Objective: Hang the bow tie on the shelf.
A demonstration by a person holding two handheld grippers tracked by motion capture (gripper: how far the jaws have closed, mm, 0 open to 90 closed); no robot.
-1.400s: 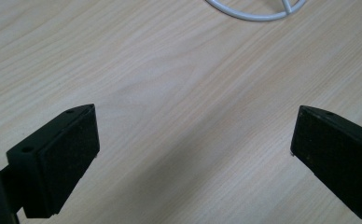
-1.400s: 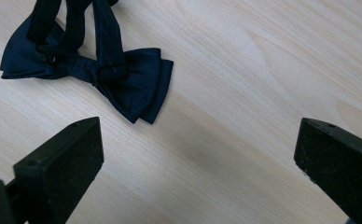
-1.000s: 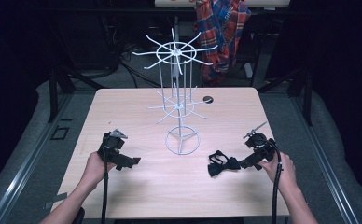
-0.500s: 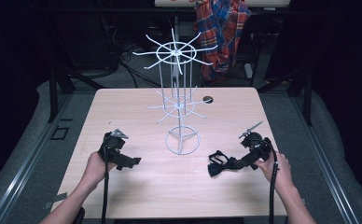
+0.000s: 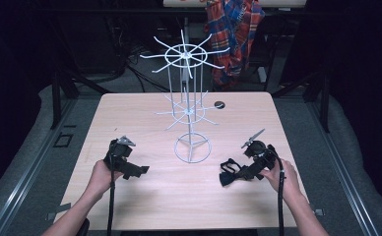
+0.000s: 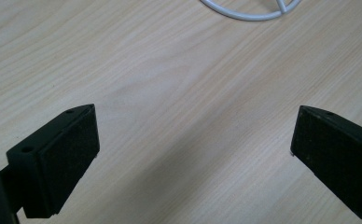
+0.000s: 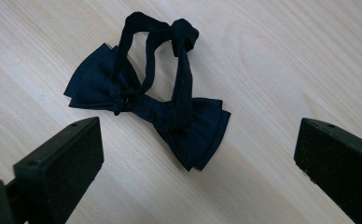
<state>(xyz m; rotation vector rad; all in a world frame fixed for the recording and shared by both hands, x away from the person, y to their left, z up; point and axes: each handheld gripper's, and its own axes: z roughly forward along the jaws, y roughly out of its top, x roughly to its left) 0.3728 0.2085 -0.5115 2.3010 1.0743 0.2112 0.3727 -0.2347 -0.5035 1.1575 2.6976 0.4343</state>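
Observation:
A dark navy bow tie [image 7: 146, 105] with its strap loop lies flat on the wooden table [image 5: 144, 206], at the near right in the high view [image 5: 227, 172]. My right gripper [image 7: 198, 128] hovers just short of it, open, with the tie lying between and beyond the jaws; from above this gripper [image 5: 239, 171] points left at the tie. My left gripper [image 6: 194, 121] is open over bare wood, and in the high view [image 5: 139, 170] it sits at the near left. A white wire display rack [image 5: 186, 88] stands mid-table.
The rack's ring base [image 5: 192, 147] lies between the two grippers, and its edge [image 6: 249, 11] shows ahead of the left jaws. A small black disc [image 5: 219, 104] rests behind the rack. A plaid cloth [image 5: 233, 34] hangs beyond the table's far edge.
My right gripper has shifted a little left, closer to the bow tie. The bow tie and the left gripper have stayed put.

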